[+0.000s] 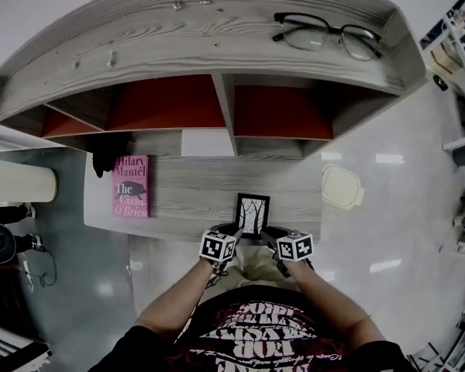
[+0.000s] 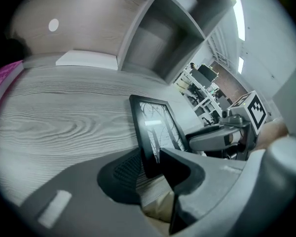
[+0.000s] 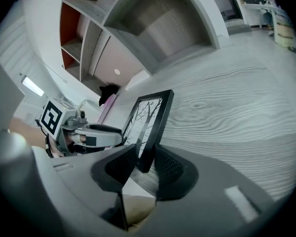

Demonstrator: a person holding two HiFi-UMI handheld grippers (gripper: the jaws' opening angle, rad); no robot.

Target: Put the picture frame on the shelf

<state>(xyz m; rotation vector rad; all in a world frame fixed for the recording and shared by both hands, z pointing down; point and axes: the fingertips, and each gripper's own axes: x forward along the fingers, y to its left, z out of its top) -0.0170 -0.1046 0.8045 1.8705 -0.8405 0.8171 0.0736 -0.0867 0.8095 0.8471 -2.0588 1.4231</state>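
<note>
A small black picture frame [image 1: 253, 213] with a bare-tree print stands upright at the front edge of the grey wood shelf board [image 1: 186, 196]. My left gripper [image 1: 236, 229] is at its lower left corner. In the left gripper view the frame [image 2: 155, 125] sits between that gripper's [image 2: 150, 169] pads, which press on it. My right gripper [image 1: 269, 232] is at the lower right corner. In the right gripper view the frame's edge [image 3: 149, 117] stands between that gripper's [image 3: 147, 163] pads with a slim gap, so it is open.
A pink book [image 1: 130, 186] lies on the board at the left, near a black object [image 1: 108, 152]. A white block [image 1: 207, 142] sits at the back under the red-backed compartments [image 1: 170, 103]. Glasses [image 1: 329, 33] rest on the top. A cream lid [image 1: 341, 186] lies on the floor at the right.
</note>
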